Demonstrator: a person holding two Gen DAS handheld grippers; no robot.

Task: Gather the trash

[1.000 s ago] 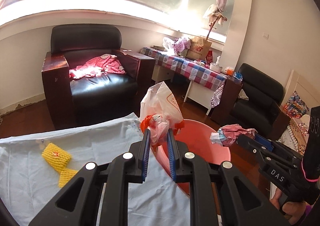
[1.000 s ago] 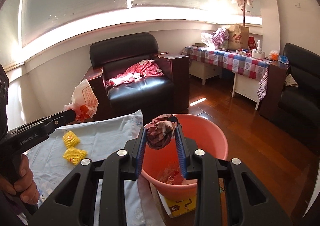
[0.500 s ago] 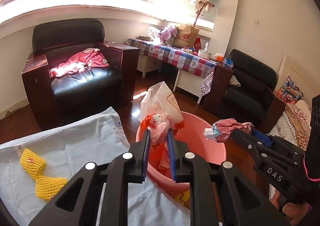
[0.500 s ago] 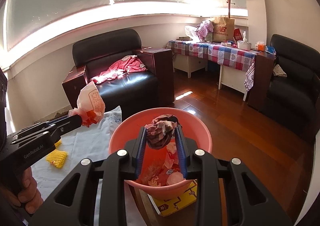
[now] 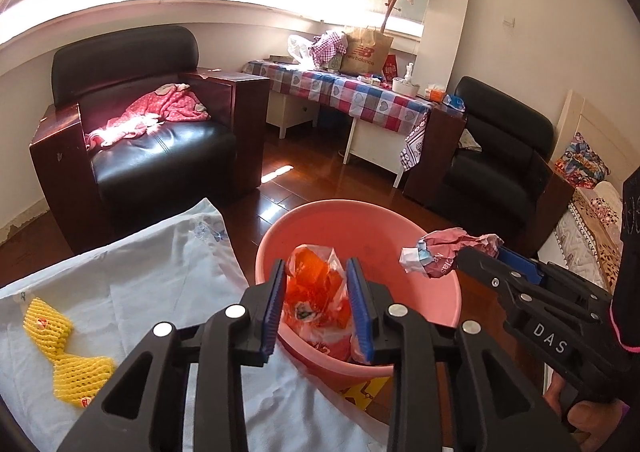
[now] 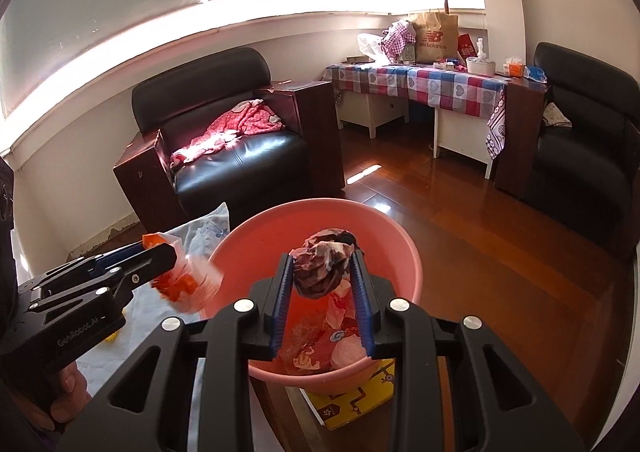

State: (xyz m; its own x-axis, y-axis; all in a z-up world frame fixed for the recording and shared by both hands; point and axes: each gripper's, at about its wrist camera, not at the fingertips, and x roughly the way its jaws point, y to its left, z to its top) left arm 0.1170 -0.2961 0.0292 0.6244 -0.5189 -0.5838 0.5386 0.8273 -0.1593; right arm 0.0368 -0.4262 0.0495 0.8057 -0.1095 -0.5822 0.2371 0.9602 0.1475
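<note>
A pink basin with several scraps in it stands on the floor beside a white cloth. My left gripper hangs over the basin's near rim. Its jaws are opening, and the orange and clear plastic bag hangs loosely between the pads, blurred as it slips down. My right gripper is above the basin, shut on a crumpled reddish-brown paper wad. Two yellow foam nets lie on the cloth.
A yellow box lies under the basin. A black armchair with a pink garment stands behind. A table with a checked cloth and a second black chair are farther back. A bed edge is at the right.
Both grippers moved from beside the cloth to over the basin and came down. The left jaws have widened and the plastic bag has dropped lower between them. The right grip is unchanged.
</note>
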